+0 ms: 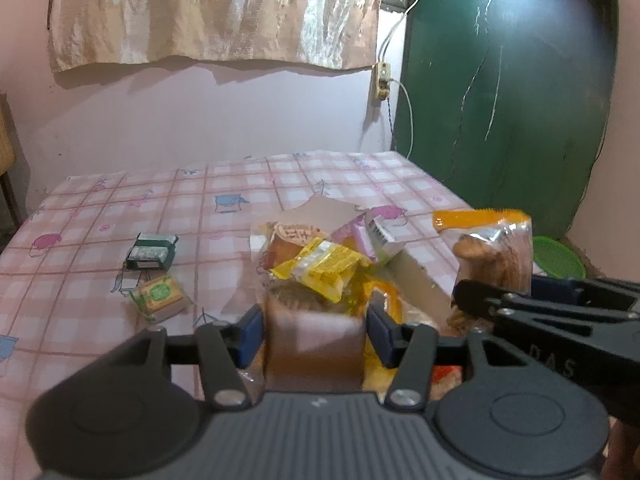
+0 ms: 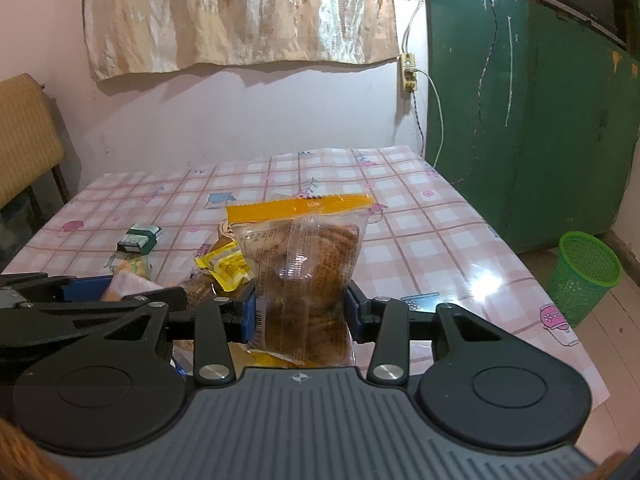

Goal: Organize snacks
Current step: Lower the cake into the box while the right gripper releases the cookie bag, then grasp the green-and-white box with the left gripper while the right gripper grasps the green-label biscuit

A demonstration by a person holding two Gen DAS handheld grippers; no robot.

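Right wrist view: right gripper [image 2: 300,316] pads flank upright biscuit bag [image 2: 304,276], frame centre, long axis vertical; grip unclear. Left gripper [image 1: 314,330] likewise round brown packet [image 1: 316,344], lower centre.

Surface materials around the cardboard box [image 1: 416,276]

The table cover [image 2: 432,240] is glossy checked plastic sheeting, smooth, with light glare right of the box. The box is matt brown cardboard. The cookie bag [image 2: 304,276], upright at the box's right side, is clear crinkled plastic film with an orange sealed strip. The yellow packet [image 1: 320,268] on the box's pile is shiny foil-like wrap. The left gripper [image 1: 314,334] and right gripper [image 2: 300,312] are matt black plastic with blue pads [image 1: 250,332] and bright metal pins. Beyond the box, the curtain [image 1: 216,12] is sheened cloth; the door [image 1: 508,92] is scratched green paint.
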